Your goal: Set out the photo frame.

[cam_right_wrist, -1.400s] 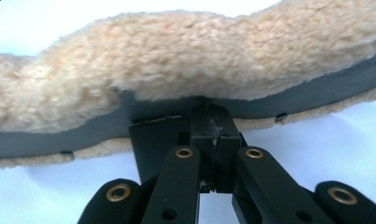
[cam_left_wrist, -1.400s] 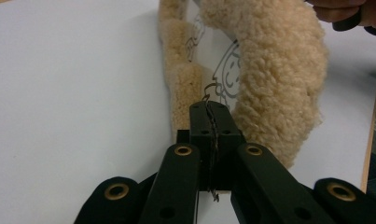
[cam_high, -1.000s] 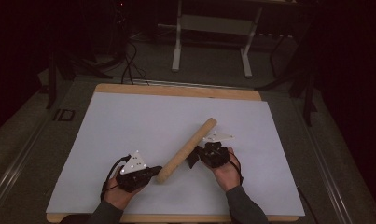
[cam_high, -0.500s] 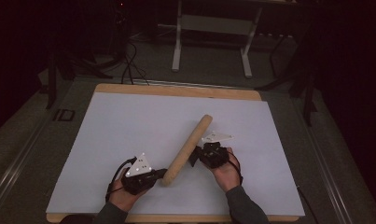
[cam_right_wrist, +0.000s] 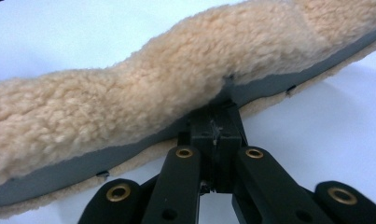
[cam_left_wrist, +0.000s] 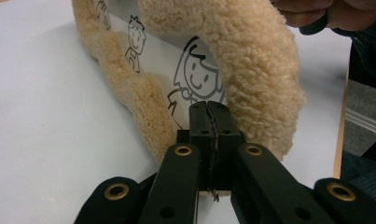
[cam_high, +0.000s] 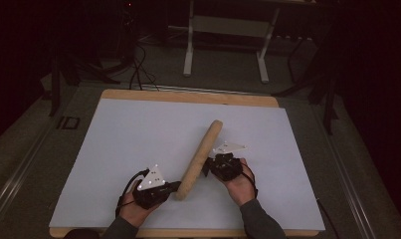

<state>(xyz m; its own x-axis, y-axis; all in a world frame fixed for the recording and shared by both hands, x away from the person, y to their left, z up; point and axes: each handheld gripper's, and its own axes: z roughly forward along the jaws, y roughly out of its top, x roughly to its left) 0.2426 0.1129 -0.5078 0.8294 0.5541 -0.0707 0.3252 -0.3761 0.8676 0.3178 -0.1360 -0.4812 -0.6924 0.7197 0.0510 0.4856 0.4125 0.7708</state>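
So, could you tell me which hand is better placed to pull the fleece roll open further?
Probably the left: its tongs pinch the printed lining at the fleece roll's open end; the right tongs pinch mid-length.

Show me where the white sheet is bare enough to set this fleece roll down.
The white sheet is bare left of the fleece roll, along the far wooden edge, and right of the right gripper. The near middle is crowded: both hands and the left gripper clamp the roll.

Wooden table [cam_high: 188,96] with white sheet [cam_high: 138,139] on top.
Fleecy tan roll [cam_high: 200,158] lies slantwise on the sheet, near the front edge.
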